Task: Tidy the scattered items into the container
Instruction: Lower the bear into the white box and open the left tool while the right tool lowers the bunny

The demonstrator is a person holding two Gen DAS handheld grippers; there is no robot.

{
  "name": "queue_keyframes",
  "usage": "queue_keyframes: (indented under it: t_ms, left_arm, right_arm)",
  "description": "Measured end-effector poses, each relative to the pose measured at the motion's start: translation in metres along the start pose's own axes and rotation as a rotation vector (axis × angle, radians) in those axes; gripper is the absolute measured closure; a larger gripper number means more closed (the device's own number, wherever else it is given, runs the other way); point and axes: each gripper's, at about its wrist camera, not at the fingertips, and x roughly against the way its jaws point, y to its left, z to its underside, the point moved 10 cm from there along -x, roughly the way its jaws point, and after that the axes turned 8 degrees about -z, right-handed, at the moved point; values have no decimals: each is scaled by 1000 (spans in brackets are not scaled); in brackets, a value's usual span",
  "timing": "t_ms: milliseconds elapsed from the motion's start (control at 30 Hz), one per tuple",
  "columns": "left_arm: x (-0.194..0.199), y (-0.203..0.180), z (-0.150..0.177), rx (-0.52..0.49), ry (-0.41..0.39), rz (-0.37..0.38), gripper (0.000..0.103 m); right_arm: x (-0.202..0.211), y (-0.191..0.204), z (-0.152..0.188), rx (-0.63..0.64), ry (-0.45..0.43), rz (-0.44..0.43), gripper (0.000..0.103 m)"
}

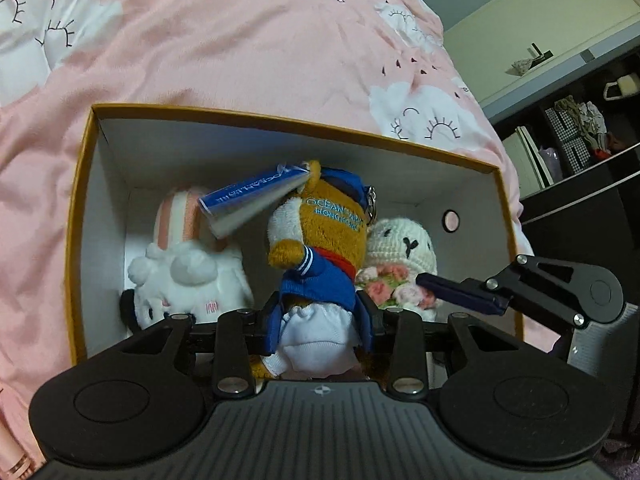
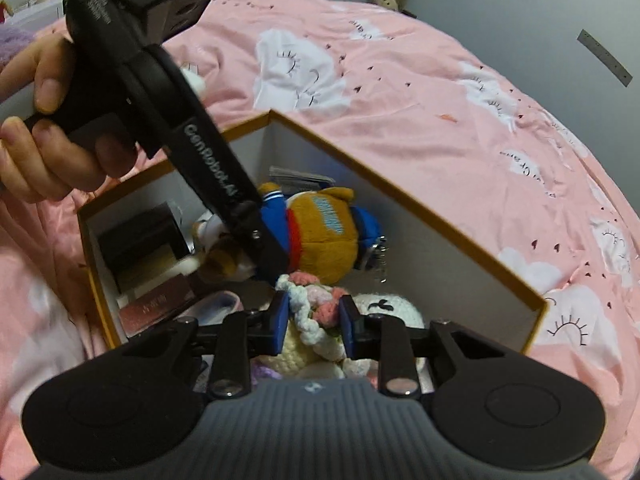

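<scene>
1. Left wrist view: the left gripper has its jaws clamped on the brown plush toy, held over the open box on the pink bed. A white plush lies inside.
2. Right wrist view: the right gripper has its jaws clamped on the crochet doll, low inside the box, just beside the brown toy.

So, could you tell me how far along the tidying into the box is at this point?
Mostly done, it seems. A white plush already lies in the box. In hand: the left hand-held gripper is shut on the brown sailor plush, the right hand-held gripper on the white crochet doll, both low inside the box. Left: releasing them. No other loose items show on the pink bedspread.
</scene>
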Motion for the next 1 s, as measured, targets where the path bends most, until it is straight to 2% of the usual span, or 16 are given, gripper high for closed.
queue_keyframes:
  t_ms: [133, 233, 467, 633, 700, 767, 1000]
  left_arm:
    - [-7, 3, -2, -3, 6, -29, 61]
    - [-16, 9, 0, 26, 46, -24, 59]
    - [-8, 12, 0, 23, 39, -2, 54]
    - [20, 8, 0, -23, -3, 35, 51]
    - [28, 4, 1, -54, -10, 47, 51]
    - [32, 4, 1, -80, -13, 26, 61]
    - [19, 6, 8, -98, 18, 10, 64]
  right_arm:
    - [-12, 1, 2, 29, 15, 9, 74]
    - [-19, 0, 6, 21, 43, 5, 73]
    - [-8, -15, 8, -168, 53, -29, 60]
    - [9, -24, 11, -277, 88, -40, 56]
    - [8, -25, 15, -256, 137, -25, 55]
    - [3, -23, 24, -225, 200, -4, 55]
    - [-25, -21, 41, -39, 386, 12, 56]
